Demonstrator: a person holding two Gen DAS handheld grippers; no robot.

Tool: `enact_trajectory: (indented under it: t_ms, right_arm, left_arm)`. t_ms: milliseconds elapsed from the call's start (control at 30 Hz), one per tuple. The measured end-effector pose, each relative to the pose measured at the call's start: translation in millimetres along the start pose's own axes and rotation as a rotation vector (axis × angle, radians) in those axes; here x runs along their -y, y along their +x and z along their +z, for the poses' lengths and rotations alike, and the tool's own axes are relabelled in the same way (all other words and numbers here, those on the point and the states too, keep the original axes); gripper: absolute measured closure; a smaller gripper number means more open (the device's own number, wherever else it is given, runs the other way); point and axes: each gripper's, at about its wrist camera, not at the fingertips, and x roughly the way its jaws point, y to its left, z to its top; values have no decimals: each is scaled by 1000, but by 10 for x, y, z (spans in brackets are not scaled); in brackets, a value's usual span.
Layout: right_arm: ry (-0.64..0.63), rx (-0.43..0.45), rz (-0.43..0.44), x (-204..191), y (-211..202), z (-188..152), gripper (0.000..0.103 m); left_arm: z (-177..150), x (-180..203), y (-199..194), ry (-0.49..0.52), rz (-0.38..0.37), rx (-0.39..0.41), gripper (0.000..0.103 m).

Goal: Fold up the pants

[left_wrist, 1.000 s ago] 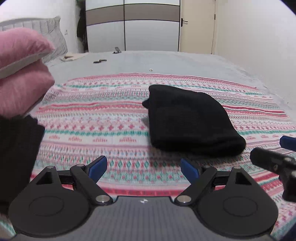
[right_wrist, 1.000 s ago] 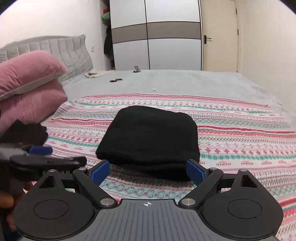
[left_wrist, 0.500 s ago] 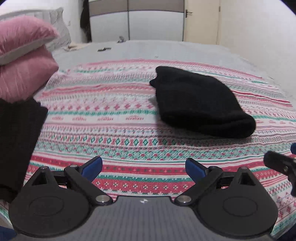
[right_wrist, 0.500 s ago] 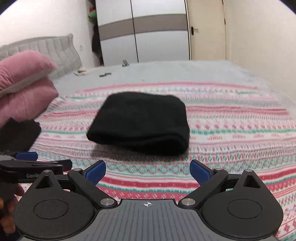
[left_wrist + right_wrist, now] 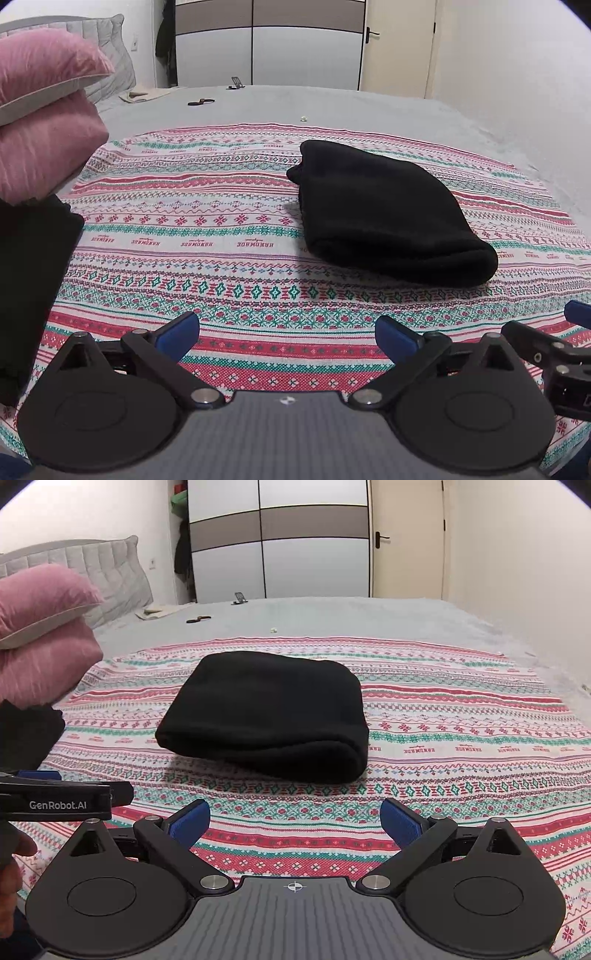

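Black pants (image 5: 384, 214) (image 5: 269, 712) lie folded into a compact bundle on a red, green and white patterned blanket (image 5: 207, 236) (image 5: 461, 738). My left gripper (image 5: 288, 334) stands open over the blanket's near edge, down and to the left of the bundle, with nothing between its blue pads. The right gripper (image 5: 295, 818) is also open and empty, just in front of the bundle's rolled near edge. Each tool shows at the edge of the other's view: the right gripper's arm (image 5: 546, 350) and the left gripper's body (image 5: 55, 797).
Two pink pillows (image 5: 48, 110) (image 5: 44, 627) are stacked at the left. A dark cloth pile (image 5: 29, 280) (image 5: 26, 734) lies below them. Small objects (image 5: 199, 619) rest on the grey bedspread (image 5: 332, 107) beyond. A wardrobe, a door and a wall stand behind.
Both grippers have sunk and drawn back a little, so the pants bundle sits farther from the pads. The right gripper's jaws have spread slightly wider.
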Motion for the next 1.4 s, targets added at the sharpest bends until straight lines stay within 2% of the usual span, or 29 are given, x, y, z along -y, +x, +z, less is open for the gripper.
enact_trajectory:
  t_ms: [1400]
  right_arm:
    - [-8,-13,2,18,24,-26,3]
  left_arm:
    - [-30,46,6,41,-10,-10,0]
